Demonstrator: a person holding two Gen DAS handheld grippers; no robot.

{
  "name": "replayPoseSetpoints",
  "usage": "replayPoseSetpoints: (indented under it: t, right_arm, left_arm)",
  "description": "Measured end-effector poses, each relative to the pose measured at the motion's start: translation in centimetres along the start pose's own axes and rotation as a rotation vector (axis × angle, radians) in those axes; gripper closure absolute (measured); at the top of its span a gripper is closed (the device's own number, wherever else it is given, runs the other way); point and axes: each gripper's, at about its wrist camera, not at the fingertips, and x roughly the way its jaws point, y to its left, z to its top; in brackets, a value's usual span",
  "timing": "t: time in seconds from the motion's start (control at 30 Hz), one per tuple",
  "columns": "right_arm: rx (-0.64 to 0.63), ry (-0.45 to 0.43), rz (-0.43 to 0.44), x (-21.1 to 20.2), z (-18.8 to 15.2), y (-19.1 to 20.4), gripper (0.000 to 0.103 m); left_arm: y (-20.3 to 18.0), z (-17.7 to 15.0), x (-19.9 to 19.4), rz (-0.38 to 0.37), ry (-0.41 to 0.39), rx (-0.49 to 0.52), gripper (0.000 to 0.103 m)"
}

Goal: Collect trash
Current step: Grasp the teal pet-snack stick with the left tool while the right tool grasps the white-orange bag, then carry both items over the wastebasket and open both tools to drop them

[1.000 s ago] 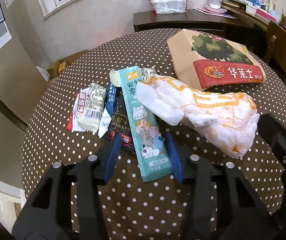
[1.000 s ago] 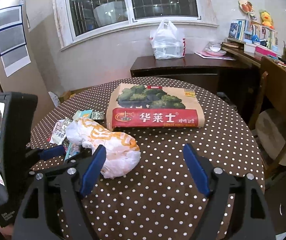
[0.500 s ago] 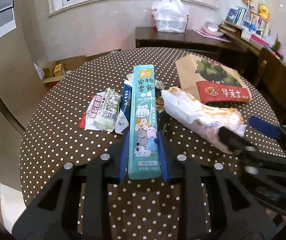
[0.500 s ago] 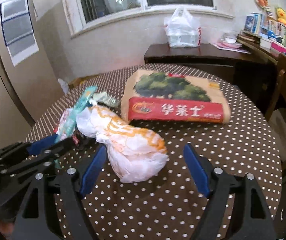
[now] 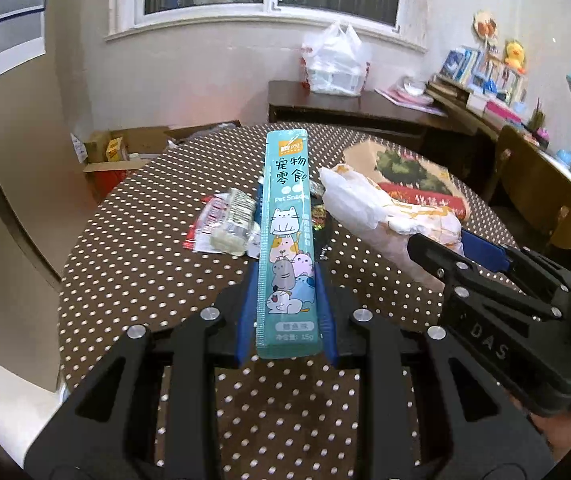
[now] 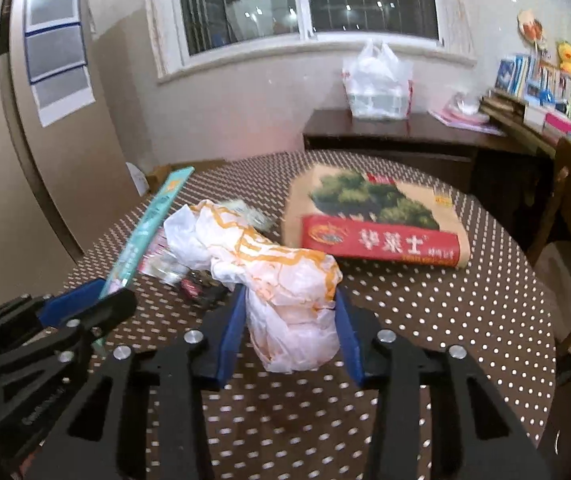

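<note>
My left gripper (image 5: pixel 287 276) is shut on a long teal pet-snack wrapper (image 5: pixel 287 236) and holds it lifted above the polka-dot table (image 5: pixel 133 248); the wrapper also shows in the right wrist view (image 6: pixel 147 224). My right gripper (image 6: pixel 289 308) is shut on a crumpled white and orange paper wrapper (image 6: pixel 277 276), which also shows in the left wrist view (image 5: pixel 369 208). Several small snack wrappers (image 5: pixel 225 224) lie on the table behind the teal one. The right gripper's body shows at the right of the left wrist view (image 5: pixel 505 292).
A flat brown paper bag with a red band (image 6: pixel 377 220) lies on the far right of the table. A dark sideboard (image 6: pixel 397 132) carries a white plastic bag (image 6: pixel 377 76). A wooden chair (image 5: pixel 541 200) stands at the right. Cardboard boxes (image 5: pixel 121 152) sit on the floor.
My left gripper shut on the teal wrapper and lifted it off the table. My right gripper moved left to the crumpled wrapper and shut on it.
</note>
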Motion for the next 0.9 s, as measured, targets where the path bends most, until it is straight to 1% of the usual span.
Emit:
replayPoseSetpoints:
  t: [0.13, 0.23, 0.3, 0.37, 0.53, 0.63, 0.7, 0.9]
  right_arm:
    - [-0.027, -0.03, 0.032, -1.9, 0.5, 2.5, 0.06]
    - [-0.044, -0.048, 0.073, -3.1, 0.6, 4.7, 0.06]
    - [-0.059, -0.06, 0.105, -3.8, 0.5, 6.9, 0.06]
    - [-0.075, -0.064, 0.14, -4.4, 0.4, 8.8, 0.06]
    - [-0.115, -0.059, 0.234, -5.1, -0.5, 14.4, 0.06]
    - [-0.139, -0.044, 0.296, -4.9, -1.5, 18.2, 0.06]
    - [-0.165, -0.018, 0.347, -4.3, -2.4, 21.6, 0.06]
    - [-0.238, 0.048, 0.451, -2.5, -4.6, 29.5, 0.06]
  left_arm:
    - [1.6, -0.3, -2.6, 0.031, -0.051, -0.028, 0.075]
    - [4.1, -0.9, -4.9, 0.046, -0.082, -0.074, 0.075]
    - [5.7, -1.4, -6.3, 0.059, -0.099, -0.102, 0.075]
    - [7.8, -2.1, -7.9, 0.079, -0.115, -0.131, 0.075]
    - [13.4, -4.8, -11.3, 0.157, -0.15, -0.213, 0.075]
    - [17.6, -6.7, -12.7, 0.217, -0.15, -0.28, 0.075]
    - [19.8, -7.9, -13.3, 0.249, -0.143, -0.316, 0.075]
    - [26.7, -12.5, -14.5, 0.347, -0.1, -0.436, 0.075]
